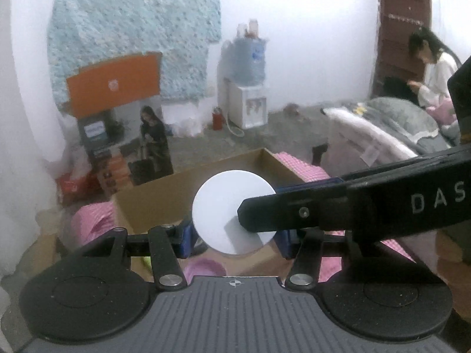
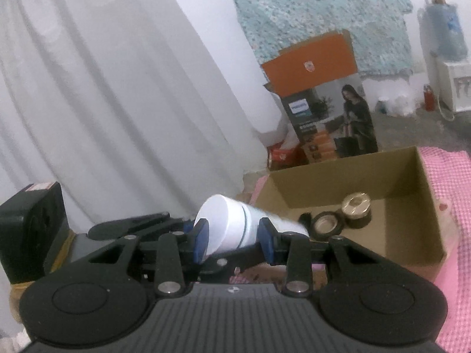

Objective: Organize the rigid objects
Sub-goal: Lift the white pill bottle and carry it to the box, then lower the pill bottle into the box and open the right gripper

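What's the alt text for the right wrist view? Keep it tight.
The right gripper holds a white tube sideways between its blue-padded fingers, beside an open cardboard box. Inside the box sit a gold-topped jar and a black ring-shaped lid. The box rests on pink checked cloth, with a white curtain behind.

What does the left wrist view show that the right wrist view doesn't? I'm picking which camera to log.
Only the left wrist view shows a seated woman and a grey blanket. Only the right wrist view shows a white curtain and two round jars inside the cardboard box. Both show the white bottle clamped in the right gripper, that box, and the water dispenser.
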Motion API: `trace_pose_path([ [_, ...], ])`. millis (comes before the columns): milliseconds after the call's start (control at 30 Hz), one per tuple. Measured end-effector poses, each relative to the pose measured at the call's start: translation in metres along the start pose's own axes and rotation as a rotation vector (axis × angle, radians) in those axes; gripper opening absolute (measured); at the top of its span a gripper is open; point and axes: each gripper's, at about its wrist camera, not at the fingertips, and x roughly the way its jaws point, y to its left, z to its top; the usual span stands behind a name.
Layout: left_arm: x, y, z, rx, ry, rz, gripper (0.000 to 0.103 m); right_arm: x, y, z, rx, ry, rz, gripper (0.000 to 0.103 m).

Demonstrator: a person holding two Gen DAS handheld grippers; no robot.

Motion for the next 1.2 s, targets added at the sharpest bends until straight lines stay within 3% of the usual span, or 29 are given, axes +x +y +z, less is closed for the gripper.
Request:
trace_pose_path([
  [233, 0.078, 0.005, 0.022, -0.025, 0.129, -0.028, 0.053, 0.037, -0.074, 0.030, 0.123, 0.074, -0.029, 0.040],
  [400, 0.131, 0.009, 0.017, -0.046, 0.232, -0.024, 0.053, 0.068, -0.124, 0.030, 0.223, 0.152, -0.046, 0.040],
  [600, 0.175, 0.024, 0.010, -0.148, 0.332, -0.061, 0.053, 0.102, -0.160, 0.024, 0.275, 0.221, -0.095, 0.040],
  [833, 0.205, 0.035, 0.020, -0.249, 0.350, -0.106, 0.053, 0.114, -0.173, 0.037, 0.241, 0.224, -0.157, 0.041],
  [1200, 0.228, 0.032, 0.033, -0.269, 0.310, -0.100, 0.053, 0.122, -0.182, 0.057, 0.166, 0.184, -0.196, 0.040],
])
